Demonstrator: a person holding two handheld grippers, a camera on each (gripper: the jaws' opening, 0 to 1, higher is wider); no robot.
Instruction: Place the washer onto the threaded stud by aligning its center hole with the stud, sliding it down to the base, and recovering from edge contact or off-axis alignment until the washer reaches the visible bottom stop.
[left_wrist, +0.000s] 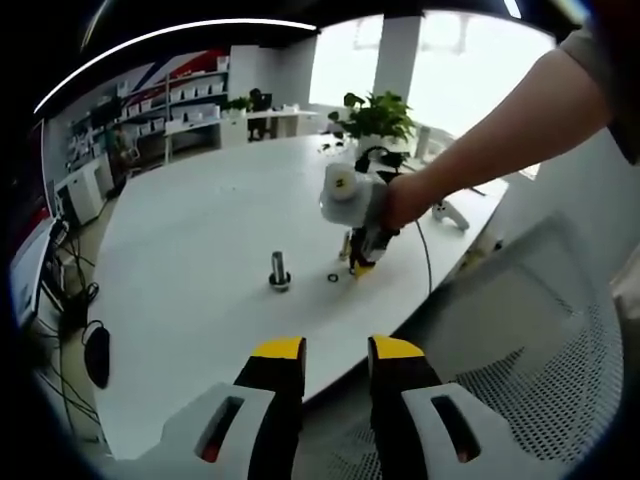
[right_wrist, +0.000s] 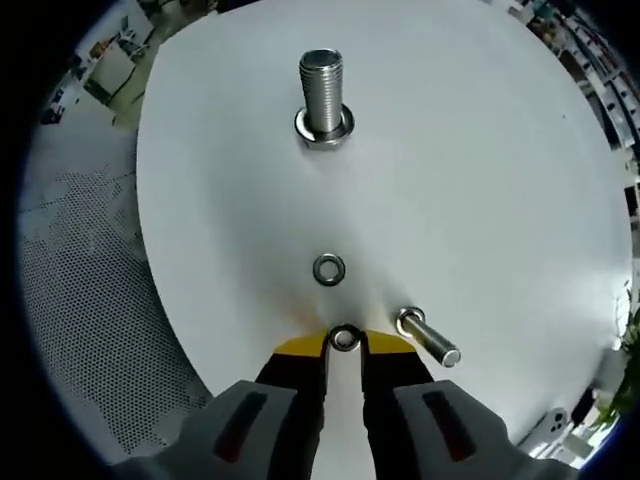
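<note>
Right claw (right_wrist: 344, 342) sits low over the white table (right_wrist: 480, 180), yellow tips pinched on a small washer (right_wrist: 345, 338) held betw. them, at the table edge nearest the camera. A 2nd washer (right_wrist: 329, 269) lies flat just ahead, apart from the claw. A bolt (right_wrist: 428, 337) lies on its side just right of the tips. Stud (right_wrist: 322, 92) stands upright further on, threaded, w/ a nut-like base; nothing on it yet.

In left gripper view, left claw (left_wrist: 335, 350) hangs off the table edge, jaws apart, nothing betw. them. Same stud (left_wrist: 279, 270) stands mid-table, loose washer (left_wrist: 332, 278) to its right. Right claw (left_wrist: 360, 268) is tipped down onto the table, gripped by a person's hand (left_wrist: 405, 200). Plant (left_wrist: 378, 115) at far edge.
</note>
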